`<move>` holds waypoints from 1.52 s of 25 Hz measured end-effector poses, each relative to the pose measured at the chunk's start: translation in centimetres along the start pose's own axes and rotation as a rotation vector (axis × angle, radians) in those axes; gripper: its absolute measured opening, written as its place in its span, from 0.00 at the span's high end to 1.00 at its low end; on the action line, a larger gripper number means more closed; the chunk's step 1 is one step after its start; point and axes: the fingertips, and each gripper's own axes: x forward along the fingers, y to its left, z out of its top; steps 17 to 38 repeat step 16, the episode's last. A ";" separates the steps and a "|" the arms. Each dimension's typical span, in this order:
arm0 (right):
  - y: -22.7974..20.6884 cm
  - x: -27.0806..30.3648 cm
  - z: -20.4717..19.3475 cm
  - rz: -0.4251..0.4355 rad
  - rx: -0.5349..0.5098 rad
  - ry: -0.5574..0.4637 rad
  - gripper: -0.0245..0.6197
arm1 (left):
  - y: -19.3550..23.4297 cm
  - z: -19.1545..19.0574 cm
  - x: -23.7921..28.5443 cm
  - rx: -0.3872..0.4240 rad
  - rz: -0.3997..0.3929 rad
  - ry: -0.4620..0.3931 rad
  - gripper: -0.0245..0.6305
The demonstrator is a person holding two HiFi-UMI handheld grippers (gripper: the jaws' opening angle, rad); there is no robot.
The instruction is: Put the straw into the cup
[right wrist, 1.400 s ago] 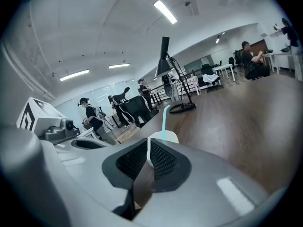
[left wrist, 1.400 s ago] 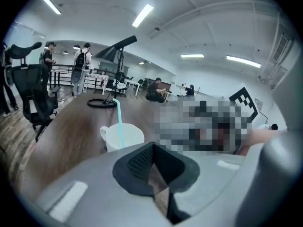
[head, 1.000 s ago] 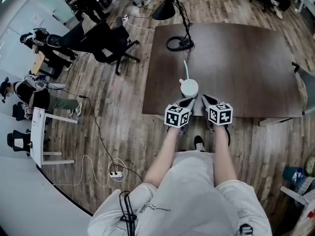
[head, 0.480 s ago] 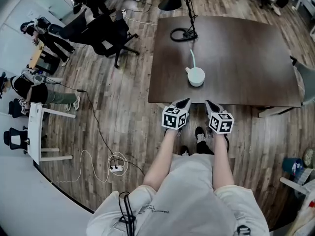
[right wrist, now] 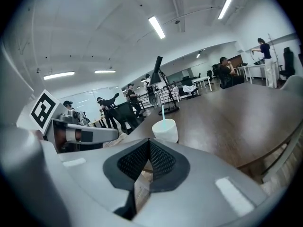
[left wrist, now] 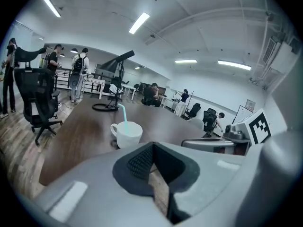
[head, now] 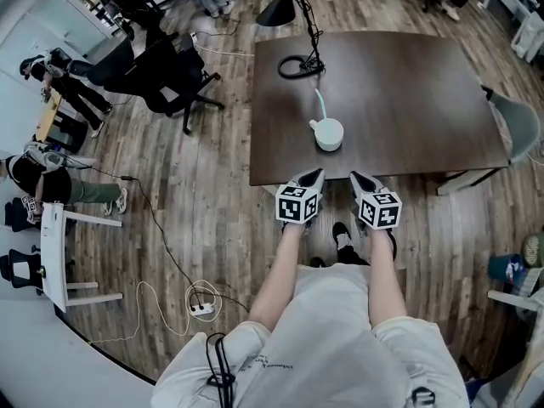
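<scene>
withdrawn from cup, left hand-held gripper and right hand-held gripper pressed together, empty, straw inside cup

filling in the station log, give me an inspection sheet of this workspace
surface: dark wooden table, mostly bare
job's things: white cup upright near the front edge; pale straw standing in it
clutter: black lamp at the table's far left corner
grippers: left gripper and right gripper both shut, empty, short of the table
cables: power strip lying on the floor at left
surroundings: wood floor, office chairs, people at left
</scene>
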 end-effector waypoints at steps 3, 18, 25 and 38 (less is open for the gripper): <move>0.1 0.0 0.1 -0.007 -0.021 0.007 0.92 | 0.2 0.2 0.2 0.004 -0.002 -0.002 0.96; 0.5 1.6 1.8 0.025 -0.049 0.011 0.92 | 0.9 2.4 0.9 0.042 -0.014 -0.011 0.96; 0.5 1.6 1.8 0.025 -0.049 0.011 0.92 | 0.9 2.4 0.9 0.042 -0.014 -0.011 0.96; 0.5 1.6 1.8 0.025 -0.049 0.011 0.92 | 0.9 2.4 0.9 0.042 -0.014 -0.011 0.96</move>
